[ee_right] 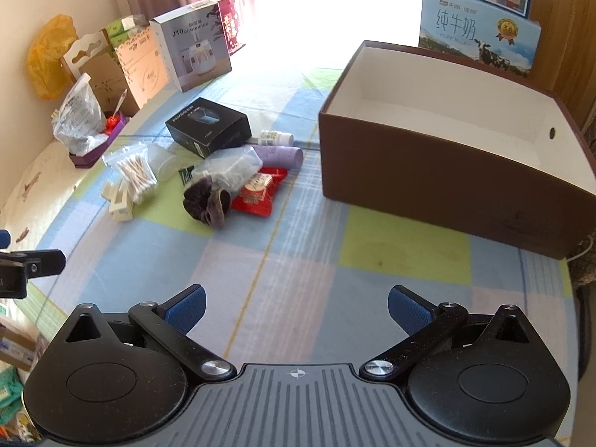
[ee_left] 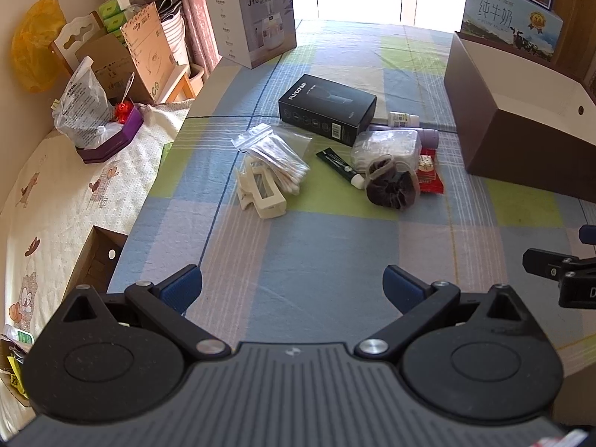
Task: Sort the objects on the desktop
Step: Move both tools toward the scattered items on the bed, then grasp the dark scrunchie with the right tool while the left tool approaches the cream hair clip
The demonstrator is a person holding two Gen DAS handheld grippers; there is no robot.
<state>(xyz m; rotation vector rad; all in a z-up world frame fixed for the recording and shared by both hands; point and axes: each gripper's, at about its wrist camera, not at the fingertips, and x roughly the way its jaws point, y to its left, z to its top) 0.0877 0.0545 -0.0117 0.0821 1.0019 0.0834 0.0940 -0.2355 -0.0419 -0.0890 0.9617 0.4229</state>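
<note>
A bench [ee_left: 327, 260] covered in a checked cloth of blue, green and pale lilac squares carries a loose heap of small things near its middle. The left tongs [ee_left: 292, 287] hang above bare cloth with their blue-padded jaws spread wide and nothing between them. The right tongs [ee_right: 296, 307] are likewise spread wide and empty, well short of the heap.

In the heap, a black carton [ee_left: 327, 110] with white lettering lies flat at the far side. Nearer, a clear bag of cotton swabs [ee_left: 277, 158] rests against a cream hair claw clip [ee_left: 260, 192]. A dark green tube [ee_left: 339, 167] with a white cap lies beside a clear plastic packet [ee_left: 387, 145]. A brown fabric scrunchie [ee_right: 206, 201] touches a red snack packet [ee_right: 259, 192]. A lilac bottle [ee_right: 281, 156] lies on its side just behind them.

To the right stands a large open brown box [ee_right: 447, 175] with a white, empty interior.
</note>
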